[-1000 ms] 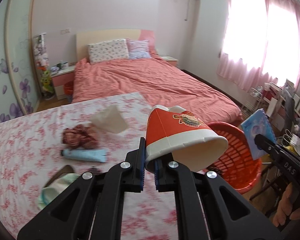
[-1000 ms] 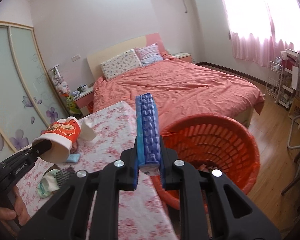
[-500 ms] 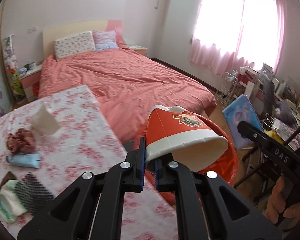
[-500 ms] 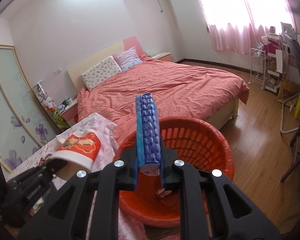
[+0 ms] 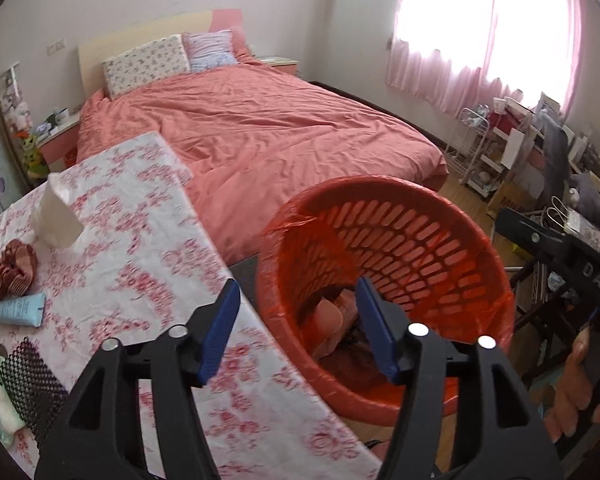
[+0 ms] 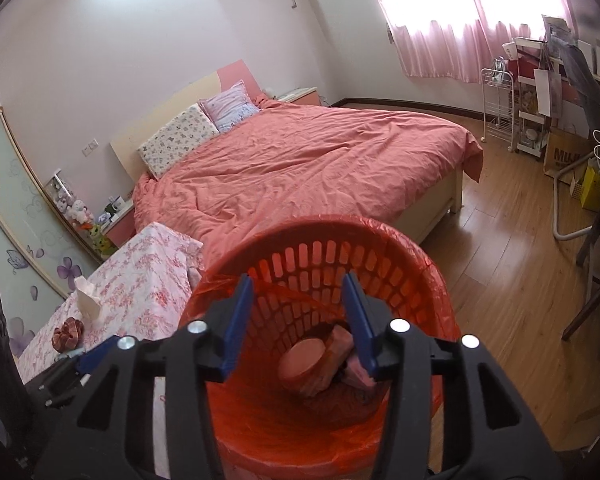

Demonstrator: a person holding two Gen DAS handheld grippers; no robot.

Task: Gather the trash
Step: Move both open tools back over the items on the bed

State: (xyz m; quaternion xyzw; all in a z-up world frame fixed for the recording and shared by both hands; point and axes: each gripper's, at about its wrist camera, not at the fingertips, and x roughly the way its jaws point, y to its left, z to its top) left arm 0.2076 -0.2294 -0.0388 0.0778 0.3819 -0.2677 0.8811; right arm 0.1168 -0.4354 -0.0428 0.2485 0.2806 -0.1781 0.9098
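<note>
My left gripper (image 5: 296,326) and right gripper (image 6: 298,322): jaws opening, nothing between them, both above red basket (image 5: 452,216). Dropped trash (image 6: 312,364) lies in basket bottom. Next on bench (image 5: 140,216): white paper cup (image 5: 56,220), light, crushable; pinch rim gently.

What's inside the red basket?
The red basket has a red plastic liner and a cup lying on its side beside other trash. Things underneath are covered, so I can't tell.

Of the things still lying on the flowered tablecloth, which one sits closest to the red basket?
The white tissue pack, standing nearest the table's far edge toward the basket; the scrunchie, blue tube and black mesh piece lie farther left.
</note>
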